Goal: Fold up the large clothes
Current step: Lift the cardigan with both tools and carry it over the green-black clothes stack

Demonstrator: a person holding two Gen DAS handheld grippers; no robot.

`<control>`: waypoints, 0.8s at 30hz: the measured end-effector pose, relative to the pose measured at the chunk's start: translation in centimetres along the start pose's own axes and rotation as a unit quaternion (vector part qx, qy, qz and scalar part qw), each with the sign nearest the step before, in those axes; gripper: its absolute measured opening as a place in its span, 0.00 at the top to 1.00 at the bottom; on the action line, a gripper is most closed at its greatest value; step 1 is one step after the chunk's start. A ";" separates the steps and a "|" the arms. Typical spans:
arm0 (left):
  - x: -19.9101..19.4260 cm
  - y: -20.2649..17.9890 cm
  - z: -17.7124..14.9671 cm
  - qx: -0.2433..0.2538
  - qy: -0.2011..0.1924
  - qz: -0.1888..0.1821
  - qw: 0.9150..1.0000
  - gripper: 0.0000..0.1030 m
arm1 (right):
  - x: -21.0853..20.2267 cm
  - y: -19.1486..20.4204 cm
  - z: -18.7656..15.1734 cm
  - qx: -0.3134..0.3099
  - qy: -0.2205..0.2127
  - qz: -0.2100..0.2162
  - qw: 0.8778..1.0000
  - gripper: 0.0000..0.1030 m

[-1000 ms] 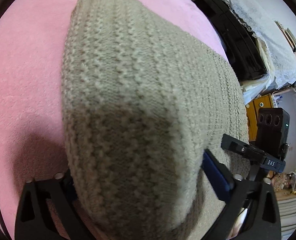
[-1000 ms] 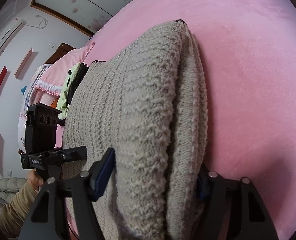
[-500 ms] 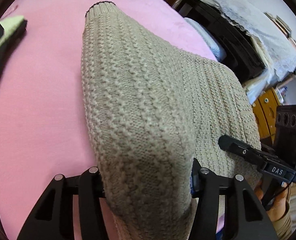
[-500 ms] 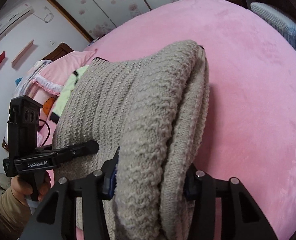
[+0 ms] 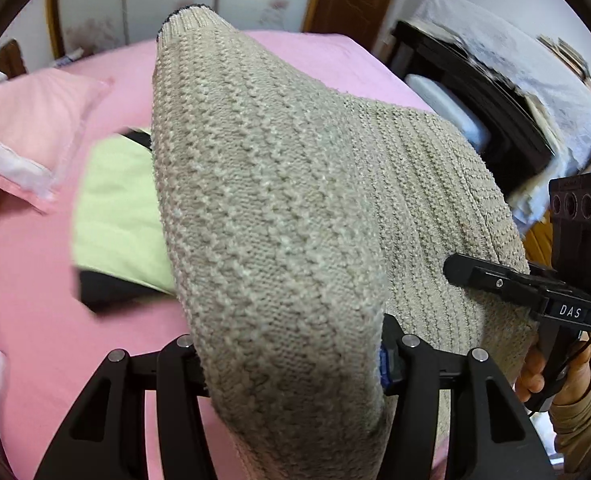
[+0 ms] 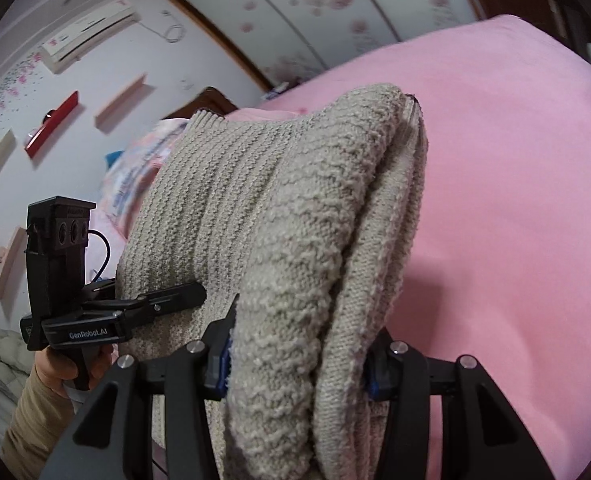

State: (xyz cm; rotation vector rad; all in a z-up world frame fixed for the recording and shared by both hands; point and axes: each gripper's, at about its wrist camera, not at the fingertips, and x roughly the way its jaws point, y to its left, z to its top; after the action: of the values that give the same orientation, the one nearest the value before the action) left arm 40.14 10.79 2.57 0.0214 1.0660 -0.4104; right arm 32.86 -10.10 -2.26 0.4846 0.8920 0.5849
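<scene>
While both tongs are pinching the folded beige sweater (image 5: pixel 279 216), left tongs (image 5: pixel 291 356) and right tongs (image 6: pixel 299 364) side by side, the bundle is hanging clear above the pink bed (image 6: pixel 515 200); carrying looks underway, and next it needs a level set-down beside the green garment (image 5: pixel 115 208).

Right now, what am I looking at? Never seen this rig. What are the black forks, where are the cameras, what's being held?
No robot arm here: a person holds a two-finger gripper in each hand, each with a fisheye camera looking along its fingers. One picture looks out from the left gripper, the other from the right gripper; each also catches the opposite unit. Both are clamped on a folded beige knit sweater, lifted above a bed with a pink cover. On the bed lie a pink pillow and a light green and black garment. The left jaws closed in during the last second.
</scene>
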 end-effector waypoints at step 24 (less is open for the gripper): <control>19.7 25.3 8.3 -0.040 -0.012 0.182 0.982 0.00 | 35.3 -1.7 10.0 0.070 0.002 -0.020 0.997 0.49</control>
State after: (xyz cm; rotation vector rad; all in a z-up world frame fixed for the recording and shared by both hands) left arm 63.87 26.18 -14.74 0.1382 1.0290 -0.0366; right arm 58.97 10.19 -18.23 0.5915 0.9478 0.4881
